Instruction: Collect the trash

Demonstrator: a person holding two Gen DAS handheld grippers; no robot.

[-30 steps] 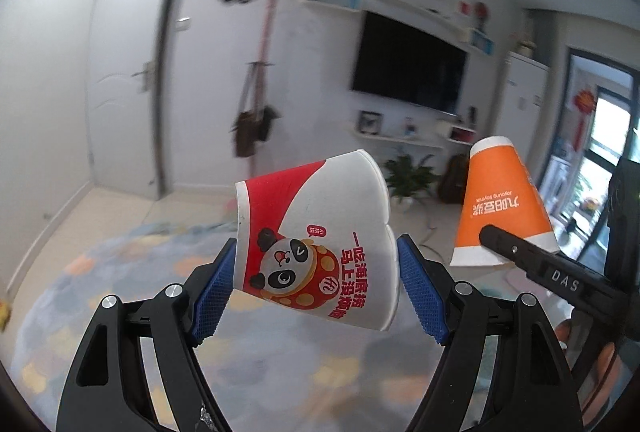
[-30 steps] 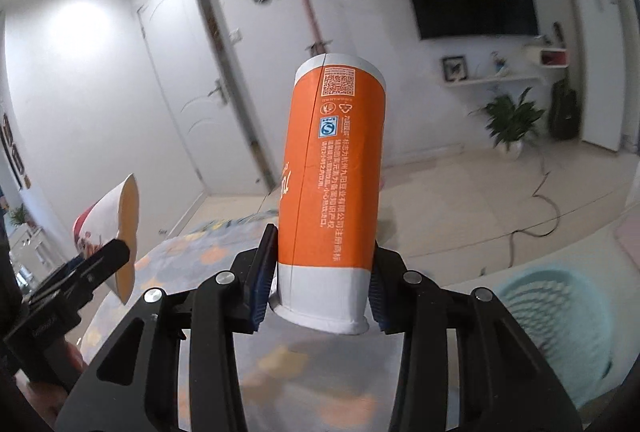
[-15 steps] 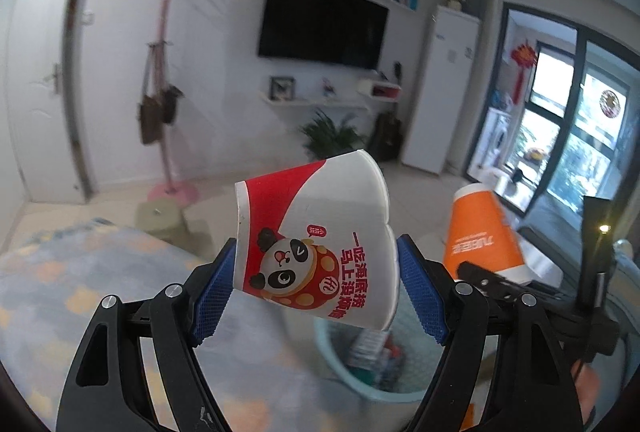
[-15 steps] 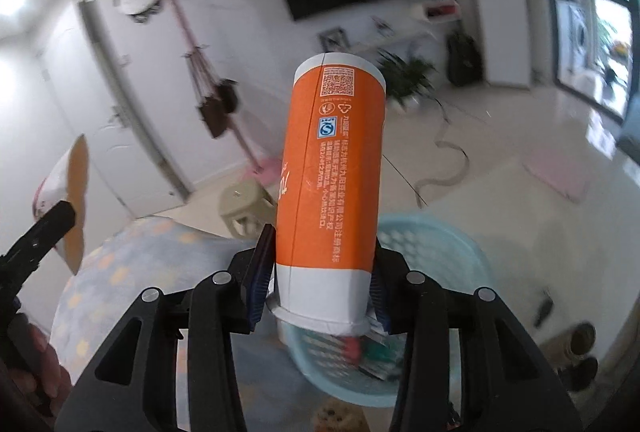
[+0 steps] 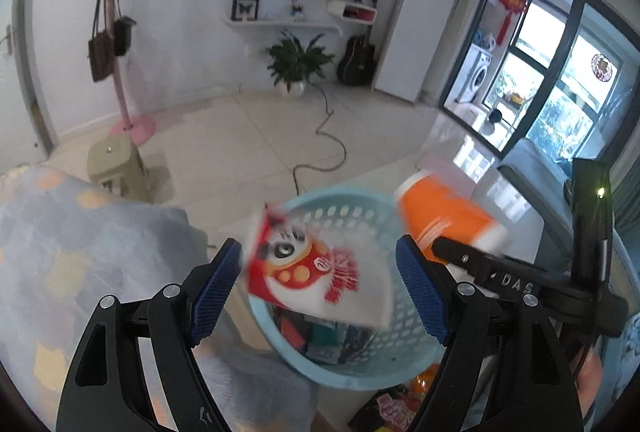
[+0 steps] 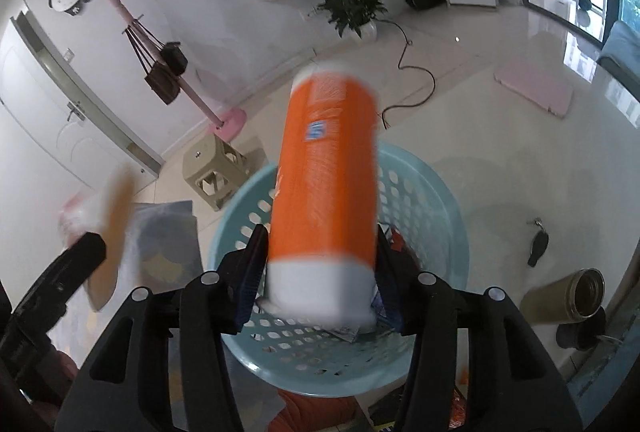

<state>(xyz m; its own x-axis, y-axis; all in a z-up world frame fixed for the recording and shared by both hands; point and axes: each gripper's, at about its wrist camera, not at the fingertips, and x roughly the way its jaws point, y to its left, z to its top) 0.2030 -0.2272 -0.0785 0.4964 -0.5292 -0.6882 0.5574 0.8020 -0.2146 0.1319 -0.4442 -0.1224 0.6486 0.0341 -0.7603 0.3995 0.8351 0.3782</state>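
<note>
We are judging the drop step under way: over the blue basket (image 5: 352, 372) the left gripper (image 5: 320, 284) is standing with jaws clear of the blurred panda cup (image 5: 316, 272), the right gripper (image 6: 318, 272) is opening its jaws around the orange cup (image 6: 324, 192), and both next need lifting clear.

Near and central: pale blue perforated plastic basket (image 5: 340, 192), wrappers inside. Over it, loose between the fingers of the left gripper (image 5: 320, 284), a red-and-white panda-print paper cup (image 5: 312, 272). To the right of that, between the opening jaws of the right gripper (image 6: 316, 272), a tall orange-and-white paper cup (image 6: 324, 172). Left of the basket, a patterned grey fleece blanket (image 5: 80, 252). Beyond it a beige plastic stool (image 5: 114, 156), then a pink coat stand (image 5: 120, 52). Far, by the wall, a potted green plant (image 5: 298, 60). Right of the basket, on the floor, a bronze metal flask (image 6: 568, 296).
</note>
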